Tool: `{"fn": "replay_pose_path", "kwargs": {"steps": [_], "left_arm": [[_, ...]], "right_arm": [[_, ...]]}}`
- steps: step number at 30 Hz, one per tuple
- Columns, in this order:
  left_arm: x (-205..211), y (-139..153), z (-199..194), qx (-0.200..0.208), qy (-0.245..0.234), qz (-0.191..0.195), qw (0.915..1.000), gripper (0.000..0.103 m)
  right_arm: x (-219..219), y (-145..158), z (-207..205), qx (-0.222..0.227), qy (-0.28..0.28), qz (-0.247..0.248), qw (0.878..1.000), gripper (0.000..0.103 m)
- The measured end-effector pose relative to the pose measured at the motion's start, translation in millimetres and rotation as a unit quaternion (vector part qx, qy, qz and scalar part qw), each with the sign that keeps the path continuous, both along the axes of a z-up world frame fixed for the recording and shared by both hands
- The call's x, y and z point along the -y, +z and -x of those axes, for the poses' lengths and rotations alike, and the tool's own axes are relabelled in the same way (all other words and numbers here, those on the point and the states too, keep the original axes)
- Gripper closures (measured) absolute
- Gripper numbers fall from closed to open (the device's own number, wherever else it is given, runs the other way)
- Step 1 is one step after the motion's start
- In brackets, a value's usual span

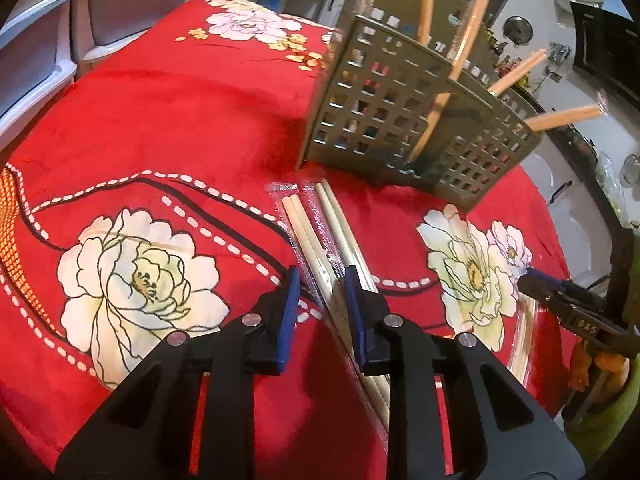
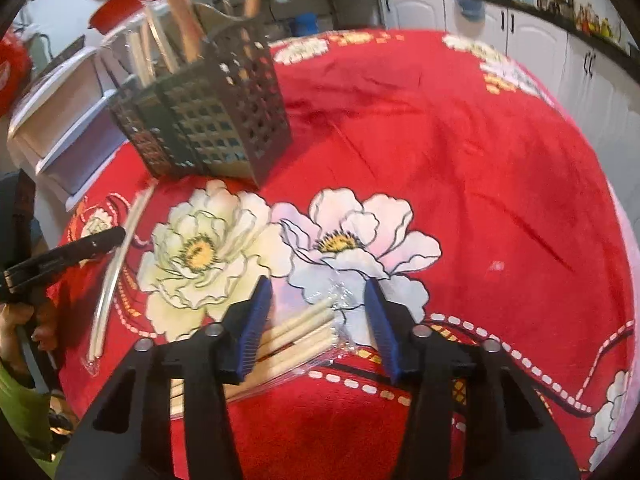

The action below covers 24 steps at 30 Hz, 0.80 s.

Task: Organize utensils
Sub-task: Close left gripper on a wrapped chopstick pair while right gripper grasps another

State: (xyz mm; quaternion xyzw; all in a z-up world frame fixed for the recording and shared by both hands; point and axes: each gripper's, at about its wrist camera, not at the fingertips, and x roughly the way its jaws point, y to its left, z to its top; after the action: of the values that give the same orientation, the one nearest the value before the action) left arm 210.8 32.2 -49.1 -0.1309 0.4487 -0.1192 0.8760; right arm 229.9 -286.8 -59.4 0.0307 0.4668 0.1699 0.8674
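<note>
**noodle_fan:** Trying to organize the utensils here. Got wrapped chopsticks (image 1: 308,236) lying flat on the red tablecloth (image 1: 180,120), just in front of the grey holder (image 1: 400,120), near its bottom corner. Any tips on handling?

**gripguy:** Feather-light, most likely. Stiff wood inside but slick, crinkly plastic outside, so probably prone to sliding out of a lazy pinch. Best to grab around mid-length, square across the sticks, to avoid tipping or swinging on the way to the holder.

**noodle_fan:** Left claw (image 1: 322,304) set narrow around them right now, with the sticks running between the blue pads. Can't tell whether actually biting or just bracketing the wrapper.

**gripguy:** Fair enough. And the other side?

**noodle_fan:** Right claw (image 2: 318,320) gaping wide, gripping nothing. Second bundle (image 2: 300,334) lying between the pads, right up against one pad and clear of the other. Also out in front of the holder, but well apart from it, past the flower print.

**gripguy:** Looks like a grab near the tips there. Could pivot or droop once lifted, so worth shifting further along first. Also mind the stowed sticks (image 1: 474,28) leaning out of the holder. Easy to knock when dropping new ones in.
</note>
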Motion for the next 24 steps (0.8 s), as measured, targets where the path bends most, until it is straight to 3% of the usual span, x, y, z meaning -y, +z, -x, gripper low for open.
{"fn": "replay_pose_path", "kwargs": {"steps": [5,8,9,24], "left_arm": [[-0.4,0.0,-9.7,-0.006,0.007,-0.001,1.0,0.086],[-2.0,0.1,-16.1,-0.01,0.011,0.0,0.9999,0.086],[-2.5,-0.2,-17.8,-0.012,0.013,0.002,0.9998,0.086],[-14.8,-0.9,-55.2,-0.037,0.033,0.034,0.9982,0.089]], "right_arm": [[-4.7,0.4,-7.5,0.003,0.01,-0.004,1.0,0.089],[-11.7,2.6,-12.0,0.01,0.023,-0.009,1.0,0.092],[-14.1,3.5,-13.2,0.013,0.027,-0.01,0.999,0.098],[-56.9,29.7,-24.6,0.041,0.09,-0.04,0.994,0.099]]}}
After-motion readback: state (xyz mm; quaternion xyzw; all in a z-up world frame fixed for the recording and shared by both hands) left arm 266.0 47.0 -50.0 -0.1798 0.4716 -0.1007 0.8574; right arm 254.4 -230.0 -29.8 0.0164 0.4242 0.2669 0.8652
